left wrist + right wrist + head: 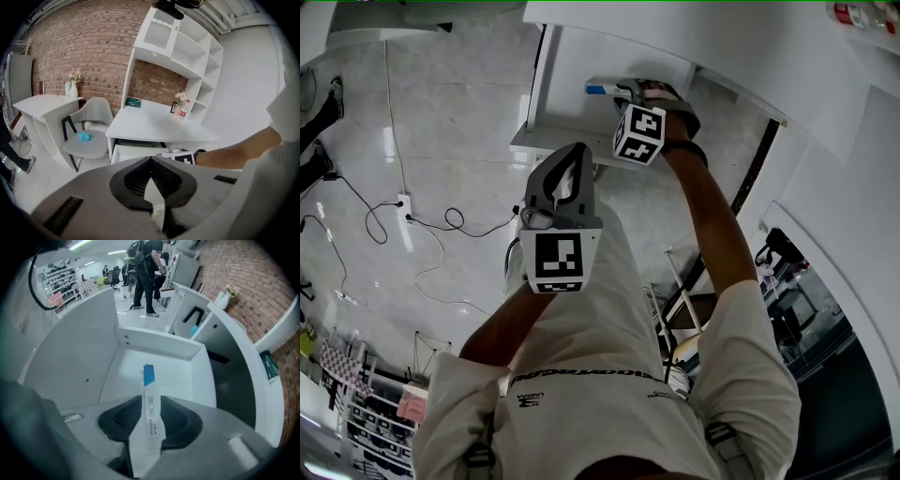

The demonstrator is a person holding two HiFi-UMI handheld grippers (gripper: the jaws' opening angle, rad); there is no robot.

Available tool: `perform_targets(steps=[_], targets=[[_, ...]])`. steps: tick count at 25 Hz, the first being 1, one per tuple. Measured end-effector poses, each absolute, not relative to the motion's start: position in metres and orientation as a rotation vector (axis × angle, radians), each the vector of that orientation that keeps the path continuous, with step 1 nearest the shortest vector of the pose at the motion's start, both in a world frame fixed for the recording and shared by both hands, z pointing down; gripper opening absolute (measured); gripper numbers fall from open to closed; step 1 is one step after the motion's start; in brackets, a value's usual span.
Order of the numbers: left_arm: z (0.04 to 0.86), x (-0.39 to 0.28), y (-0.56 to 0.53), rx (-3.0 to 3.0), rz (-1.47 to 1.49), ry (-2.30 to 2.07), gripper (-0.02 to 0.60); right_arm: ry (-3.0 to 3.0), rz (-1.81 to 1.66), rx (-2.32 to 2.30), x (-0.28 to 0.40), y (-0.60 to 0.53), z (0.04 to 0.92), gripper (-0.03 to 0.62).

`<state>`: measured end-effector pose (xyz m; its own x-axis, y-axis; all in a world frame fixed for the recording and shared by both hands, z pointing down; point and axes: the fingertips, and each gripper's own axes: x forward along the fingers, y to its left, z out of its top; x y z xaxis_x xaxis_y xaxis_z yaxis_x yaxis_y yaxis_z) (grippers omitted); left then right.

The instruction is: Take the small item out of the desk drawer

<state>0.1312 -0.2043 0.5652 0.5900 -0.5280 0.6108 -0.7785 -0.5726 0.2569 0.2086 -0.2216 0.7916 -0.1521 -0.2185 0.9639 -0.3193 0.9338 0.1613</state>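
A slim white box with a blue end (150, 399) stands edge-on between the pads of my right gripper (151, 427), which is shut on it. Below it lies the open white desk drawer (159, 345), whose bare floor shows under the box. From the head view, the right gripper (628, 92) reaches into the drawer (558, 141), and the box's blue end (596, 90) pokes out to the left. My left gripper (578, 150) hangs in front of the drawer, shut and holding nothing. Its tips (151, 161) meet, pointing at the drawer front (136, 151).
The white desk (150, 124) carries shelves, small bottles and a green book. To its left a grey chair (89, 140) holds a teal object (84, 136). Cables and a power strip (403, 202) lie on the floor. People (145, 277) stand far behind the drawer.
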Motion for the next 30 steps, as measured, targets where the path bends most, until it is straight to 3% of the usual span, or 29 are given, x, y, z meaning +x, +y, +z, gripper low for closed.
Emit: perform_targets(steps=[17,30], targets=[[0.575,0.118,-0.209,2.300,0.668,-1.036,-0.003,-1.651,0.116,0.343,0.215,-0.224,0.833,0.089],[0.559,0.116,-0.193,2.359,0.655,-1.017,-0.003,-1.660,0.106,0.448,0.211,-0.221,0.793,0.087]])
